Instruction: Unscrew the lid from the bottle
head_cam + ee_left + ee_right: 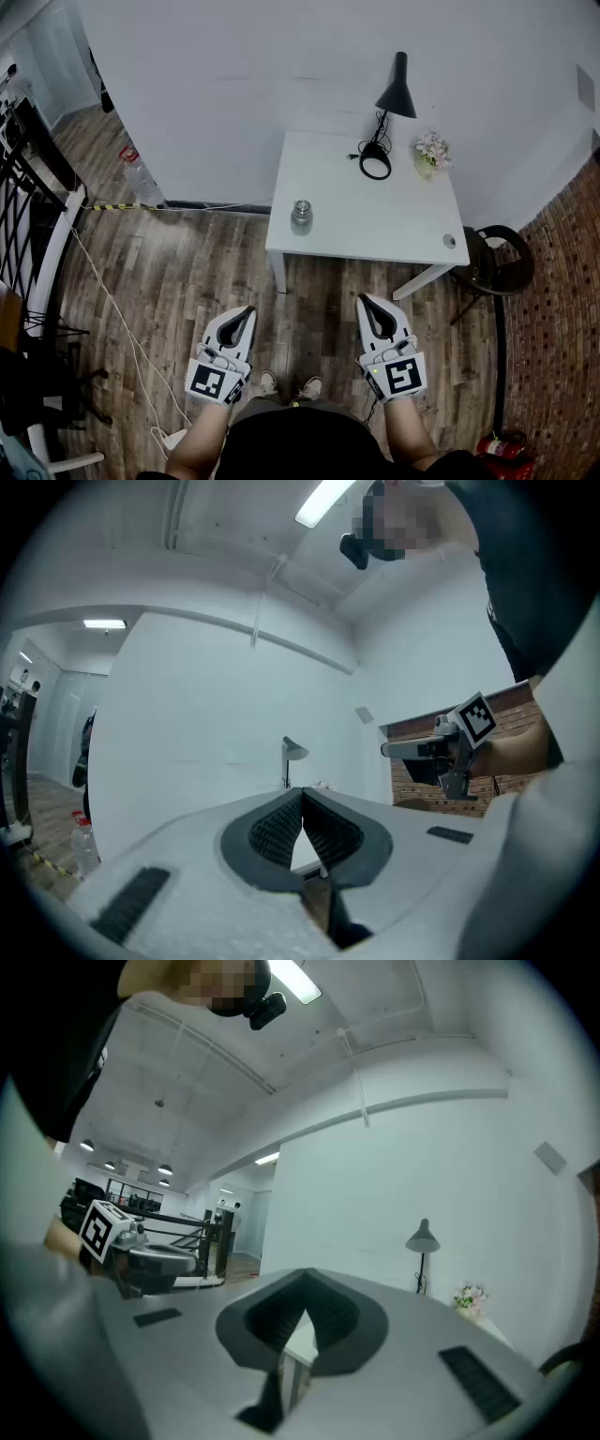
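The bottle (301,215) is stood upright by the near-left edge of the table (394,230), long axis vertical, lid (301,204) apparently on top (pretty tiny here). The left gripper (249,310) and right gripper (362,299) are held level, jaws closed on nothing, well short of the table.

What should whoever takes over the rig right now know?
Left gripper: shut, empty, held level over the floor, short of the table.
Right gripper: shut, empty, level, beside the left and also short of the table.
Bottle: upright near the table's front left corner, untouched, and its lid looks on.
Done: nothing yet.
Left: step in, open the jaws, hold the bottle with one gripper, and unscrew the lid with the other.
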Tool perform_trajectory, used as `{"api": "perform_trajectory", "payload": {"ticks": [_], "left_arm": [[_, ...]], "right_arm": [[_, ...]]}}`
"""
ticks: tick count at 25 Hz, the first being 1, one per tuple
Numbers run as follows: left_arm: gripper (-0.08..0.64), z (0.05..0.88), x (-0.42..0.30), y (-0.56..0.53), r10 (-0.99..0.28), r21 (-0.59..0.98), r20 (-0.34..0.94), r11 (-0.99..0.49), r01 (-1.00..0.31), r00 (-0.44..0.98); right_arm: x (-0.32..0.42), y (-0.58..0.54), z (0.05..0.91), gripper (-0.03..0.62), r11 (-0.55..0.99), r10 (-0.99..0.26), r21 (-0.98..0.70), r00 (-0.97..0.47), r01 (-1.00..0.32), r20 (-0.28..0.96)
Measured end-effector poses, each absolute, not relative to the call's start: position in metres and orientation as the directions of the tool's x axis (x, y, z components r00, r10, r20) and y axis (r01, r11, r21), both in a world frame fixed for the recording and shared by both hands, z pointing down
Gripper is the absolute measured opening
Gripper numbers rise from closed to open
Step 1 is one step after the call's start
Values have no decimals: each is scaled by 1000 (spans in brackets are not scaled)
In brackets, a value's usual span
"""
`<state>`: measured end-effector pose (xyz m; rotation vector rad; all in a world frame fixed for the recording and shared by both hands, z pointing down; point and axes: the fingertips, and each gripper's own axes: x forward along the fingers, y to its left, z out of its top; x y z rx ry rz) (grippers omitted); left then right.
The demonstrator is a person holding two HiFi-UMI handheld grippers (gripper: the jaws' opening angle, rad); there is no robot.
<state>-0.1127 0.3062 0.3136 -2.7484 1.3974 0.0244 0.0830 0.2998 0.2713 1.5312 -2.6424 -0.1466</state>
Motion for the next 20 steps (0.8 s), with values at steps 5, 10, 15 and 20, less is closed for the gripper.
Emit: {"api": "perform_trajectory", "payload": {"ticks": [5, 10, 15, 20], "left_arm": [[21, 316, -101, 305, -816, -53, -38, -575, -816, 577], [21, 326, -98, 300, -828, -50, -15, -559, -827, 561], [21, 347, -101, 280, -833, -27, 19, -554, -832, 554], [21, 366, -93, 232, -809, 2, 31, -587, -809, 587]], "right_arm": [[96, 295, 273, 12, 501, -864, 108, -503, -858, 11], [105, 287, 279, 12, 526, -849, 49, -527, -849, -28], [97, 271, 299, 12, 540, -842, 44, -539, -841, 24], [95, 232, 310, 12, 527, -850, 65, -525, -847, 55]]}}
